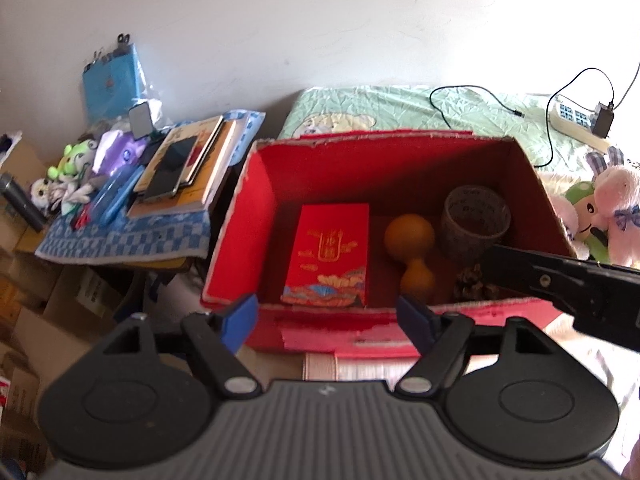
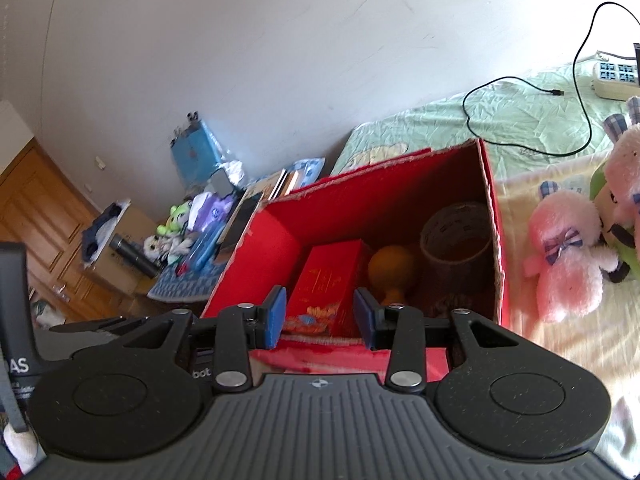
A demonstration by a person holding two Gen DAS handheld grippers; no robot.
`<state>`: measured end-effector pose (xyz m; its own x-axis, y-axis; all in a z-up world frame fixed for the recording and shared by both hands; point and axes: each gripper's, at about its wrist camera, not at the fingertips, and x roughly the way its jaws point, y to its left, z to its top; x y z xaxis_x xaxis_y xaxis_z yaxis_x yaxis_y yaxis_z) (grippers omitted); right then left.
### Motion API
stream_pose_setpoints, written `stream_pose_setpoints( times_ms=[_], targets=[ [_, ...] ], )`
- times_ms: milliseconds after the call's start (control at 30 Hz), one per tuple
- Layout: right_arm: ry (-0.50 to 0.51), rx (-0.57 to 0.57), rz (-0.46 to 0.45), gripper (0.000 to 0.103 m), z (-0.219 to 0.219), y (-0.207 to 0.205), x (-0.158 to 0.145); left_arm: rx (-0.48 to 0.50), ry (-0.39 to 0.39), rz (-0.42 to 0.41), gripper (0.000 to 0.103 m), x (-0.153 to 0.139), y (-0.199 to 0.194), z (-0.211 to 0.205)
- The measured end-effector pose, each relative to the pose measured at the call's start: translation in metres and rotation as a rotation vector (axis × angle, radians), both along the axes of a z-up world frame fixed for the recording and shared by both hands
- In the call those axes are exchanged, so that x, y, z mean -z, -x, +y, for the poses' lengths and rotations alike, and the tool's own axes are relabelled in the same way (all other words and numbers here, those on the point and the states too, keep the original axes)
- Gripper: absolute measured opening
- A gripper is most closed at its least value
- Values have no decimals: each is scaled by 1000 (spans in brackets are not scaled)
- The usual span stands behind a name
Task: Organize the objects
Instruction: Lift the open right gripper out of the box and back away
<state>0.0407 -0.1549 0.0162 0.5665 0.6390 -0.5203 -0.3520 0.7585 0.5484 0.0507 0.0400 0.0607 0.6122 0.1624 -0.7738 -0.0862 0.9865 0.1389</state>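
Both empty grippers, left [image 1: 326,318] and right [image 2: 320,320], are hovering with jaws parted over a red box [image 1: 256,216] on the bed, holding an envelope [image 1: 326,254], gourd [image 1: 410,248] and tape roll [image 1: 476,220]; descending carelessly risks snagging its torn rim.

Left gripper [image 1: 326,314]: black plastic body, ribbed grey centre plate, two round black discs either side. Angled black link arms with silver pivot screws. Blue pads [image 1: 240,320] on fingertips. Right gripper [image 2: 320,316]: same build, small cross mark on the plate, white lettering "bot" left of it.
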Motion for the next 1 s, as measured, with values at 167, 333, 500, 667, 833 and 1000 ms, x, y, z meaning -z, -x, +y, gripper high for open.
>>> stream_pose_setpoints(
  times_ms=[167,333,500,667,833,1000],
  targets=[
    [17,-27,12,41,-4,10,5,-17,-10,28,82,8,9,-8],
    [26,-23,48,43,-13,18,14,-28,-23,52,84,16,15,-20],
    [38,-8,61,46,-22,25,21,-46,-33,67,86,23,21,-30],
    [63,2,84,46,-26,29,30,-66,-41,101,87,35,28,-37],
    [103,6,124,46,-24,32,42,-72,-44,144,87,47,33,-36],
    [128,28,168,46,-16,30,48,-53,-33,155,87,52,30,-27]
  ],
)
